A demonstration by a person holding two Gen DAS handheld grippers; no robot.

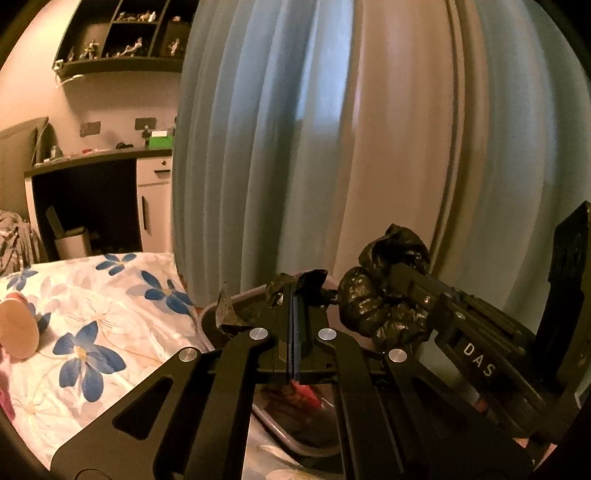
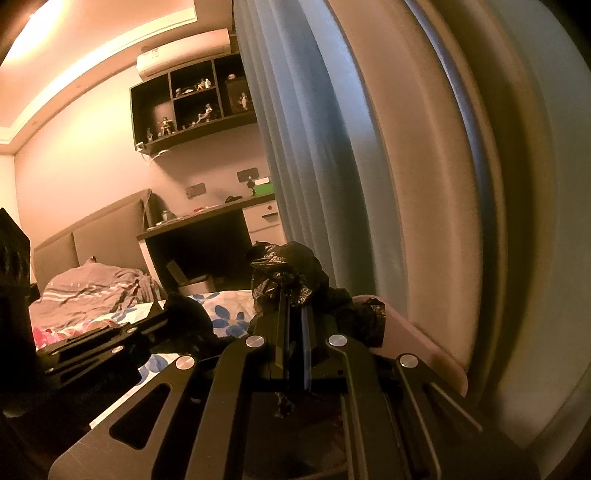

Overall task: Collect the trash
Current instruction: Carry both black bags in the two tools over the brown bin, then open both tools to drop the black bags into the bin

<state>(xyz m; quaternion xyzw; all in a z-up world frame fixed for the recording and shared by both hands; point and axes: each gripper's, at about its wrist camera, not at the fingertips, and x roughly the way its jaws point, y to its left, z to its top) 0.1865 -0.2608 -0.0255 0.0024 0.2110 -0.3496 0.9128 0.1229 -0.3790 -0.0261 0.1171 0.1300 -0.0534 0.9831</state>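
Note:
A black plastic trash bag hangs bunched between my two grippers above a grey bin that holds reddish trash. My left gripper is shut on one edge of the bag. My right gripper is shut on the other bunched part of the bag; it also shows in the left wrist view coming in from the right. The left gripper shows at the left of the right wrist view, holding dark plastic. The bin's rim lies below the right gripper.
A bed with a blue-flowered sheet lies to the left, a beige round object on it. A blue-grey curtain hangs close behind the bin. A desk, a small white bin and wall shelves stand farther back.

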